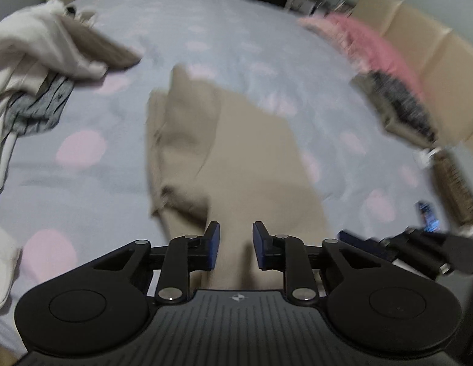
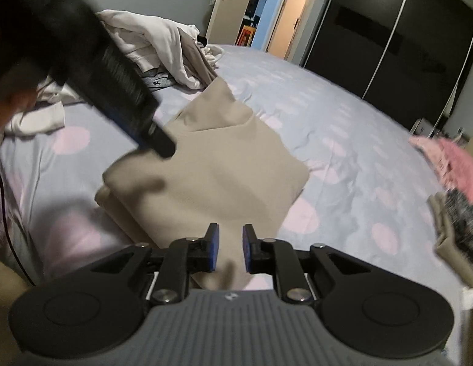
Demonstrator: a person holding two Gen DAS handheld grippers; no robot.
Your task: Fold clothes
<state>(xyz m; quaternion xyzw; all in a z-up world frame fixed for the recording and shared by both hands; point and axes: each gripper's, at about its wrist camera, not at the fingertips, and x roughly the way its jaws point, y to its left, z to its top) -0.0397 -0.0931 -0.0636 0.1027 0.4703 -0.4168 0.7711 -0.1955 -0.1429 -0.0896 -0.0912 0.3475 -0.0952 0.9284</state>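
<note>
At the bed's far left edge you have a heap of unfolded laundry (image 1: 38,48), white and grey pieces piled together. Your left gripper (image 1: 235,245) hovers over the near end of the beige garment (image 1: 242,152), its blue-padded fingers (image 1: 212,245) set a narrow gap apart and holding nothing. The beige garment lies partly folded in the middle of the dotted bedsheet (image 1: 84,158), reaching toward the near edge. Your right gripper (image 2: 230,251) sits just above the same garment's near corner, fingers narrowly parted and empty. At the bed's right edge rests a stack of folded clothes (image 1: 398,100), topped by a pink item (image 1: 373,45).
</note>
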